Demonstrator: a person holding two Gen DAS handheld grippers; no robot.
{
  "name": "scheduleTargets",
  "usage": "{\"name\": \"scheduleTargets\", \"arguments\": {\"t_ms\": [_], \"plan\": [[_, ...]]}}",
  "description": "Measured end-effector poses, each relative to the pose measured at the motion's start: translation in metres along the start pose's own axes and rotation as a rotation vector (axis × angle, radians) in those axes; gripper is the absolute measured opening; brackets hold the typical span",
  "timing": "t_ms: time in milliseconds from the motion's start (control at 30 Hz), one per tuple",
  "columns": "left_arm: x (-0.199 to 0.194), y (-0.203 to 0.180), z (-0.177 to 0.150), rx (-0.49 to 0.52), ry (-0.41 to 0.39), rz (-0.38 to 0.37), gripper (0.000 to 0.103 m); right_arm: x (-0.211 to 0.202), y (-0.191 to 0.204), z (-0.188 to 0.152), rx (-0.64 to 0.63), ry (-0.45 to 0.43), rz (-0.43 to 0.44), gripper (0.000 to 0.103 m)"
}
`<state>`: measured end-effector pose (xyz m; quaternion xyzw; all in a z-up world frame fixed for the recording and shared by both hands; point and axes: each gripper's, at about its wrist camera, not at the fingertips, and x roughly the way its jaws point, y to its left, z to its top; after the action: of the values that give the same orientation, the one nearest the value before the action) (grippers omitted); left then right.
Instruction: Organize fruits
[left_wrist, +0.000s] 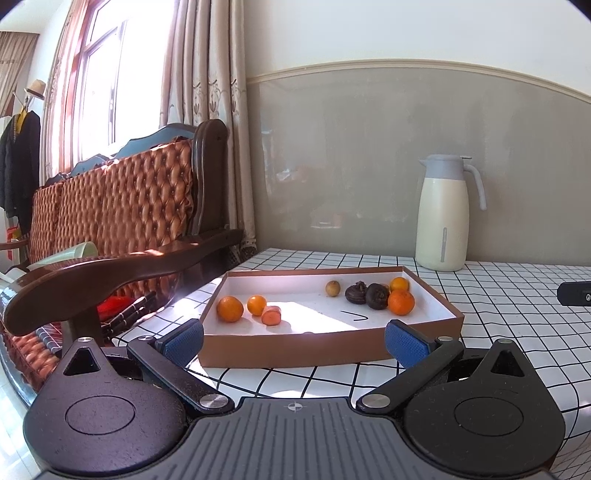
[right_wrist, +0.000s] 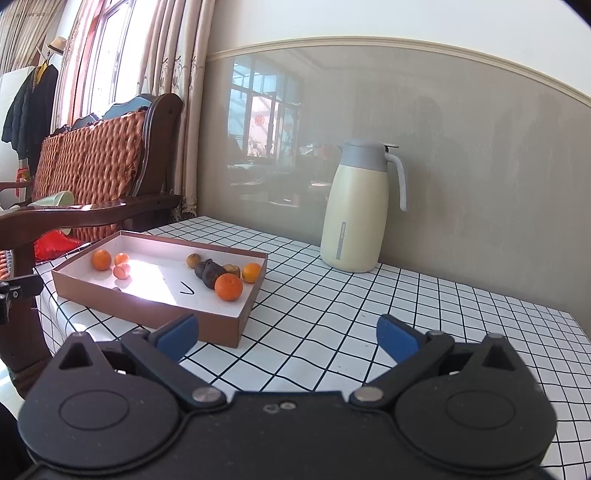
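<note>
From the left wrist, the left gripper (left_wrist: 294, 341) is wide apart and empty before the box (left_wrist: 332, 349); oranges (left_wrist: 230, 308) lie left, dark fruits (left_wrist: 376, 294) right; from the right wrist, the right gripper (right_wrist: 288, 338) is spread, empty, beside the box; better to lift one fruit gently from above.

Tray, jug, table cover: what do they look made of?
Tray: likely cardboard, matte brown outside, white inside; thin straight walls, folded corners.
Jug: cream body, probably painted metal or plastic, soft sheen; grey lid and handle look like plastic.
Table cover: white with a black grid, probably cloth or vinyl; the lines ripple and it drapes over the edge.
</note>
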<state>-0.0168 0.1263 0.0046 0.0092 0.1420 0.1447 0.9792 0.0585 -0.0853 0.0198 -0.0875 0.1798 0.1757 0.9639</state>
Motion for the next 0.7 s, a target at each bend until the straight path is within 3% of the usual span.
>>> {"name": "scheduleTargets", "arguments": {"t_ms": [300, 700], "plan": [[0.0020, 0.0060, 0.0000, -0.037, 0.012, 0.032, 0.103, 0.0002, 0.0001, -0.0001, -0.001, 0.000, 0.001, 0.097], [0.0006, 0.0051, -0.0007, -0.026, -0.006, 0.013, 0.103, 0.0005, -0.0003, -0.0006, -0.004, 0.001, 0.001, 0.097]]}}
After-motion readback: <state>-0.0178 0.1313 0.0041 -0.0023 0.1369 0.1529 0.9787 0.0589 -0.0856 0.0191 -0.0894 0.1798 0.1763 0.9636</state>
